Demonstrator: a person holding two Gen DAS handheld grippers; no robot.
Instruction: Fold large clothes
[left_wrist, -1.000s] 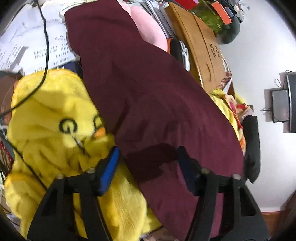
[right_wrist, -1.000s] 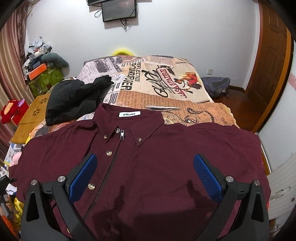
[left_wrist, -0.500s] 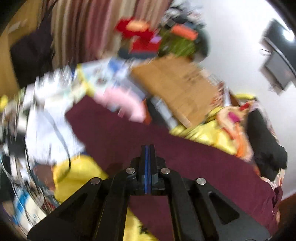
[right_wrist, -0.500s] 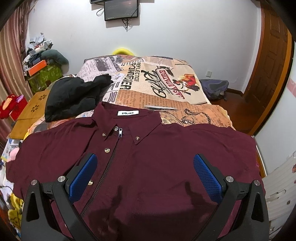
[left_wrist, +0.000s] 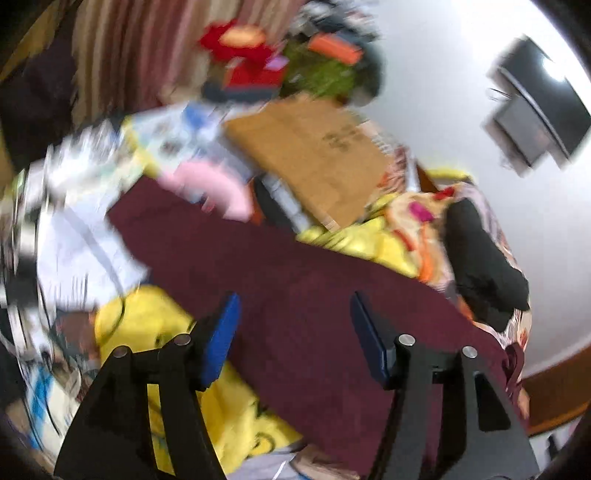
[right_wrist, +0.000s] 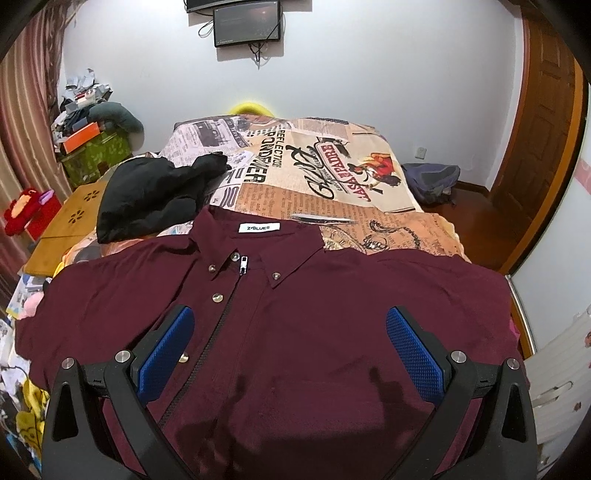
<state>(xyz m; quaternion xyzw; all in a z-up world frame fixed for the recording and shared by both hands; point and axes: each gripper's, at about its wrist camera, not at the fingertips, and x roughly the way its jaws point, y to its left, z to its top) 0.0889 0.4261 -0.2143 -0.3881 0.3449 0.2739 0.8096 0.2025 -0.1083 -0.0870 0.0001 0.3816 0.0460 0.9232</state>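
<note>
A maroon button-down shirt (right_wrist: 295, 314) with a white collar label lies flat, front up, across the foot of the bed, collar toward the far wall. My right gripper (right_wrist: 290, 343) is open above its chest, jaws wide, holding nothing. In the blurred left wrist view the shirt's left sleeve (left_wrist: 288, 295) stretches across the frame over the bed's edge. My left gripper (left_wrist: 293, 332) is open above that sleeve and empty.
A black garment (right_wrist: 155, 195) lies on the newspaper-print bedspread (right_wrist: 332, 177) beyond the collar. A yellow plush blanket (left_wrist: 155, 332) and papers clutter the floor left of the bed. A wooden board (left_wrist: 314, 155), a green box (right_wrist: 96, 151) and a door (right_wrist: 546, 129) surround it.
My left gripper was shut half a second ago and has opened again over the sleeve while swinging quickly. My right gripper has stayed open and drawn slightly back.
</note>
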